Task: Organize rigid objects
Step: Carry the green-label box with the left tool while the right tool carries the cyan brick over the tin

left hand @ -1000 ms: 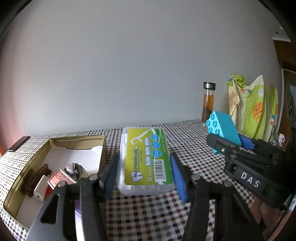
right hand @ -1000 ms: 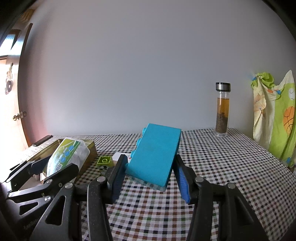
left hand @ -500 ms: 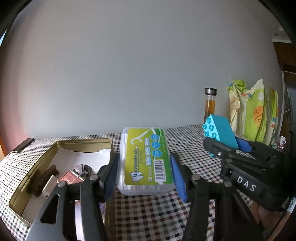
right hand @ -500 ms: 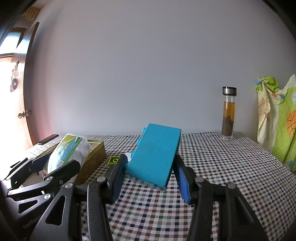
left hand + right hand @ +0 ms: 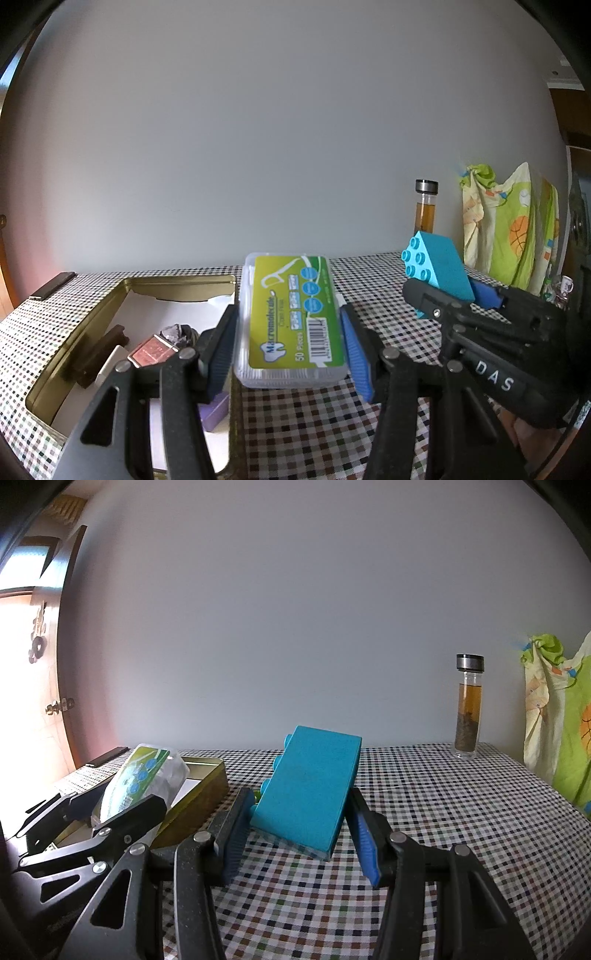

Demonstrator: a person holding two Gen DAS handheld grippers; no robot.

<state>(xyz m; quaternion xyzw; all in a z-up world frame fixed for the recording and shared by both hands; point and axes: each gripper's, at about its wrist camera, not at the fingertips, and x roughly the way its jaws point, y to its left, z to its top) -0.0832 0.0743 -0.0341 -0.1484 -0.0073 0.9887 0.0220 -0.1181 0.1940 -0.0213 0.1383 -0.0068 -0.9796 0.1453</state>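
We hold a clear floss pick box (image 5: 290,321) with a green and yellow label in our left gripper (image 5: 288,343). Its blue fingers (image 5: 355,354) press on both long sides of the box, so the box is up in the air, above the near right edge of a gold tin box (image 5: 110,295). We hold a big blue toy brick (image 5: 308,790) in our right gripper (image 5: 295,830). Its fingers (image 5: 364,842) squeeze the brick on both sides, and the brick is tilted, with its round bumps facing left and its flat side facing us. The brick hangs above the checked desk (image 5: 443,812), just to the right of the tin box. Inside the tin box we see a dark brown thing (image 5: 99,347), a small white thing (image 5: 110,365), a little red packet (image 5: 153,350), something purple (image 5: 214,410) near the front, and white paper (image 5: 166,310) on the bottom. A small green brick (image 5: 256,795) peeks out behind the right gripper, mostly hidden. Far back on the desk stands a glass bottle (image 5: 468,709) with a metal cap and brown tea in it. A bright green and yellow cloth (image 5: 561,716) with a basketball on it hangs at the far right. A flat black thing (image 5: 53,285) lies at the back left corner of the desk.
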